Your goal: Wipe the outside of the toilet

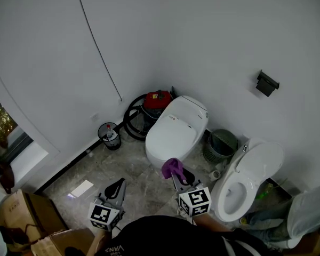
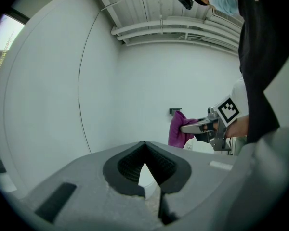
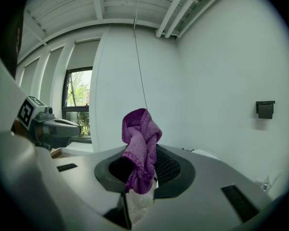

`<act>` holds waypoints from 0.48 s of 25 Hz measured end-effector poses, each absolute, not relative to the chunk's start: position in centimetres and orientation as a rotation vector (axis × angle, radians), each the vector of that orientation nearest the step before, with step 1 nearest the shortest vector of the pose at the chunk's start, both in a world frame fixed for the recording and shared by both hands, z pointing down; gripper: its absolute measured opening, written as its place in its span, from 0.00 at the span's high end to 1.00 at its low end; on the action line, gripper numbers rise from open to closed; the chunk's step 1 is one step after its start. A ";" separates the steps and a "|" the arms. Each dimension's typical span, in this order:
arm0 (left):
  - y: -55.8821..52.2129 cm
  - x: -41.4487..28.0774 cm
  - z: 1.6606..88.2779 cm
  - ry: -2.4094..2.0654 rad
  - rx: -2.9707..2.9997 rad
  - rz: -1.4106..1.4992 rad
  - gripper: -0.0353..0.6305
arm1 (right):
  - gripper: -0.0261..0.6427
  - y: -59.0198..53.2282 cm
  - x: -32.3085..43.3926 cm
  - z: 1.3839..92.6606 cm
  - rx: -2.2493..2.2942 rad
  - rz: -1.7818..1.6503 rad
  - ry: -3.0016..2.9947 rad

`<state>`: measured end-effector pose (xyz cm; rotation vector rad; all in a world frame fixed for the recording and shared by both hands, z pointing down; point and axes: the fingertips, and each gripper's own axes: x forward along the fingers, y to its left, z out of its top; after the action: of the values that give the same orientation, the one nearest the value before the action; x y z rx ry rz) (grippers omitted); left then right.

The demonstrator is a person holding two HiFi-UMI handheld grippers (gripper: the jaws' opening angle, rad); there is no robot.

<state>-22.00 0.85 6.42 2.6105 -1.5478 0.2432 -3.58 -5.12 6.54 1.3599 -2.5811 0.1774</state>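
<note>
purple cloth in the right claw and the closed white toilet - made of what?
purple cloth: likely microfibre or knit textile, matte; looped weave and soft folds show.
closed white toilet: probably glazed ceramic, possibly a plastic shell; smooth, glossy white surface.

Two toilets stand on the floor: a closed toilet (image 1: 176, 131) and an open toilet (image 1: 249, 181) with its lid raised. There are two hand-held grippers, the left hand-held gripper (image 1: 117, 184) and the right hand-held gripper (image 1: 177, 178). There is one purple cloth (image 1: 172, 167). There are two bins, a black mesh bin (image 1: 109, 136) and a grey-green bin (image 1: 222, 145). There is one red canister (image 1: 157, 100), one black hose (image 1: 129, 119) and one black wall fixture (image 1: 267, 82). At least two cardboard boxes are in view, a nearer box (image 1: 50, 244) and a farther box (image 1: 18, 212).
</note>
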 end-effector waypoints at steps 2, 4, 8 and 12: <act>1.0 -22.2 6.6 -1.558 2.606 0.245 0.94 | 0.83 -5.1 -3.8 6.8 1.356 0.175 -2.588; 1.1 -22.5 6.6 -1.570 2.598 0.237 0.94 | 0.83 -5.0 -4.1 6.9 1.356 0.173 -2.594; 1.2 -23.1 6.8 -1.579 2.594 0.223 0.94 | 0.83 -4.6 -4.7 7.1 1.347 0.169 -2.599; 1.2 -23.8 6.9 -1.581 2.589 0.209 0.94 | 0.83 -4.5 -5.5 7.5 1.343 0.183 -2.594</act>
<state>-23.81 1.15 6.90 2.5888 -1.5811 0.2088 -5.46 -4.48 7.47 1.3427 -2.5938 0.1828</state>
